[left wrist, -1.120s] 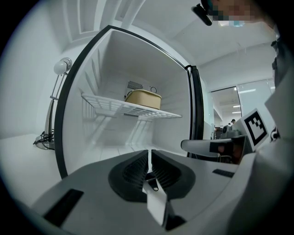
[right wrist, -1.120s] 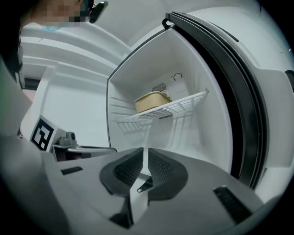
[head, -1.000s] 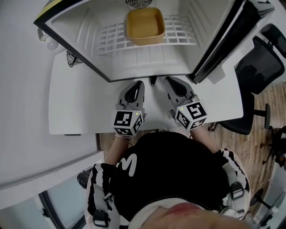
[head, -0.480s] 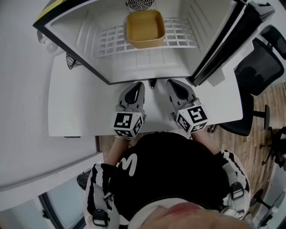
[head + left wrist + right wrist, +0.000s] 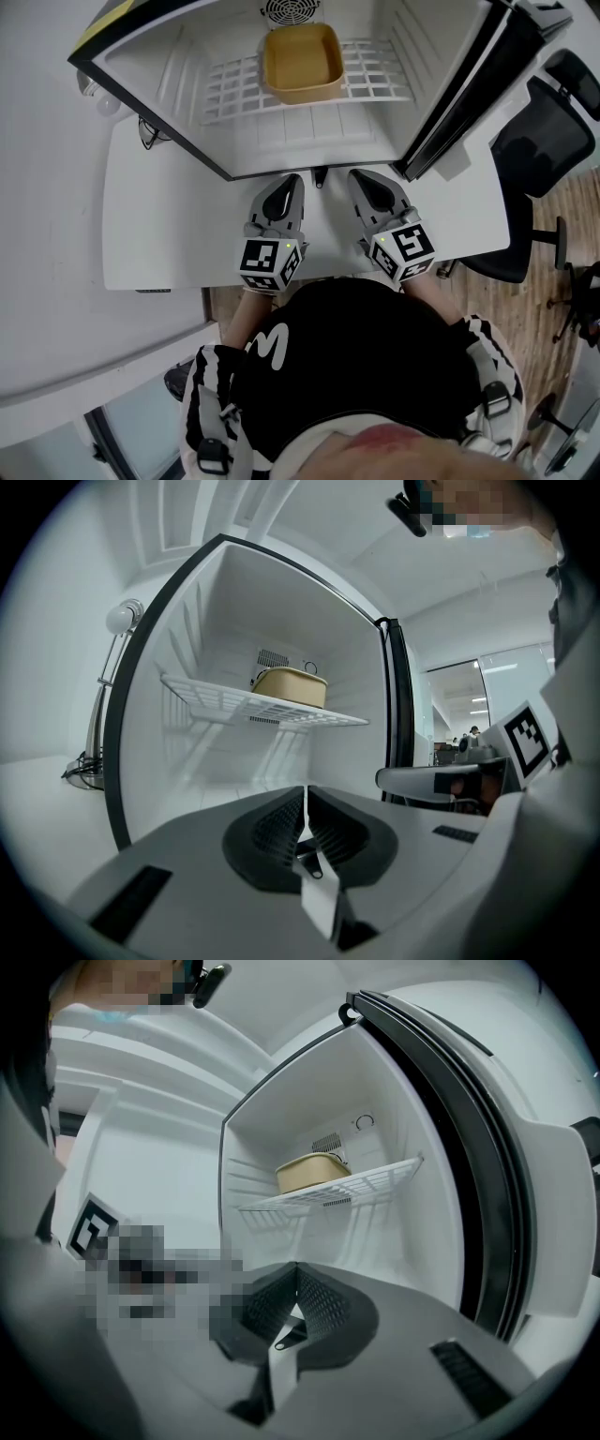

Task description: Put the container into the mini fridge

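Yellow container (image 5: 302,58) lies well beyond left hand-held gripper (image 5: 292,180) and right hand-held gripper (image 5: 362,177), both pressed together.

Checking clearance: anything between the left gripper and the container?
Head view: just table, fridge floor and wire shelf between left gripper and container.

The person wears a black top (image 5: 356,361) with a white curved mark (image 5: 267,345) on the chest. The sleeves (image 5: 208,384) are black with white stripes and carry buckled straps (image 5: 212,457). The left gripper (image 5: 294,178) and right gripper (image 5: 355,175) each have a grey shell, black ribbed pads (image 5: 274,832), and a cube (image 5: 269,263) of black-and-white square markers with a small green light (image 5: 284,246).
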{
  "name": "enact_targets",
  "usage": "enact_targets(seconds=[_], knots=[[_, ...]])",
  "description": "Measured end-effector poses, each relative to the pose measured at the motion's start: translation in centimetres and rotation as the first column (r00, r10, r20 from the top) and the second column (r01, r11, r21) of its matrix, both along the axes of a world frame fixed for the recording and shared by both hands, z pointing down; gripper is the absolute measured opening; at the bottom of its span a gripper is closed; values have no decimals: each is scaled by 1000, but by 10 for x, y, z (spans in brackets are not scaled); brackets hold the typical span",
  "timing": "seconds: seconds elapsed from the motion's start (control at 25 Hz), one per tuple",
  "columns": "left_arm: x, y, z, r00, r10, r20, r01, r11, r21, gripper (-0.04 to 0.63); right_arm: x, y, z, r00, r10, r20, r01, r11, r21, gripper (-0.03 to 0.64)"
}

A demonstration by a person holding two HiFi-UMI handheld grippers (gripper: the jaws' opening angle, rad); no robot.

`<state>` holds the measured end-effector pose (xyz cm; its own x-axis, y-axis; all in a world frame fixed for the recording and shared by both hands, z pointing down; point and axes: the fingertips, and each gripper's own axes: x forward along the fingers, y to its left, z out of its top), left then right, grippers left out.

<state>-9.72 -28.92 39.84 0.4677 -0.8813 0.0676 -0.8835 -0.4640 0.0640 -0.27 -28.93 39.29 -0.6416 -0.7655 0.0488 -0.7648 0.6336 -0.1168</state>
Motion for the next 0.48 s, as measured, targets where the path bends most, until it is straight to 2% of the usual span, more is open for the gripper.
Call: enact_targets(seconds=[0.48], knots=[[-3,-1,-1,1000,-7,-14,7,1000,0,18,-3,1,5,1000,-3,-2,3,1000,-9,11]])
